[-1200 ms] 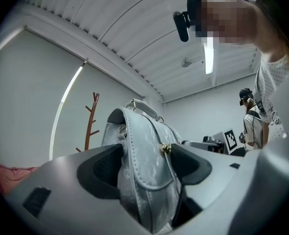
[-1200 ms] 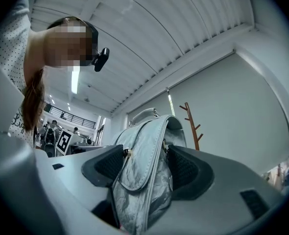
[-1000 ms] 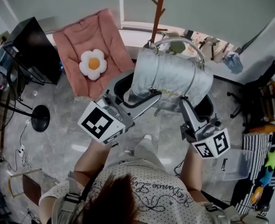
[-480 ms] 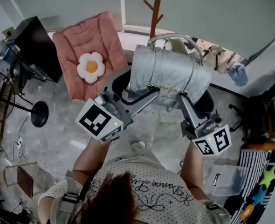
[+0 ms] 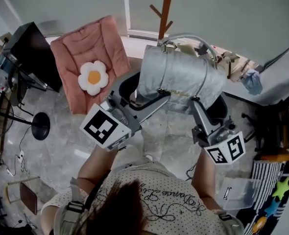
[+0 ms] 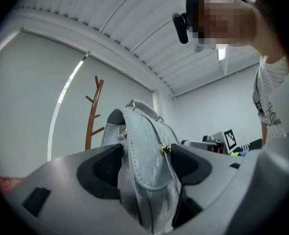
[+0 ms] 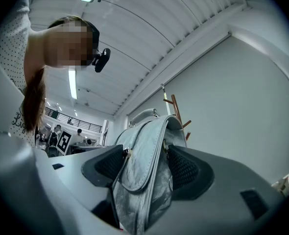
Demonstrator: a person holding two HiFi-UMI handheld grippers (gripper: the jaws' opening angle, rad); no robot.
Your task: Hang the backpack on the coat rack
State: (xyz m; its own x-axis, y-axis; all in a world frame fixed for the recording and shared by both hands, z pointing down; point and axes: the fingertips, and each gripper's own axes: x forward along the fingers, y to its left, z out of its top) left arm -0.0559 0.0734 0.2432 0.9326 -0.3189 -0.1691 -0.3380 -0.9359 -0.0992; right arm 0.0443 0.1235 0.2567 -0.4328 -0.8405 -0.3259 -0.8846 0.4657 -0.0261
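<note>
The left gripper is clamped on the backpack: its two dark pads press the grey fabric from either side, one pad by a small gold stud on the flap. The right gripper is clamped on the same bag, with a pad on each face of the flap's far end. In the head view both grippers reach forward from the person's arms. The left one holds the bag's left lower edge and the right one its right lower edge, so the backpack hangs in the air between them, clear of the floor.

The bag's top handle arches up on the side away from the person. It is near the trunk of the brown coat rack, but it is on no peg. The rack stands just behind the bag, against the pale wall.

A pink cushion lies to the left of the rack, and a white flower pillow rests on it. A black stand sits on the floor farther left.
</note>
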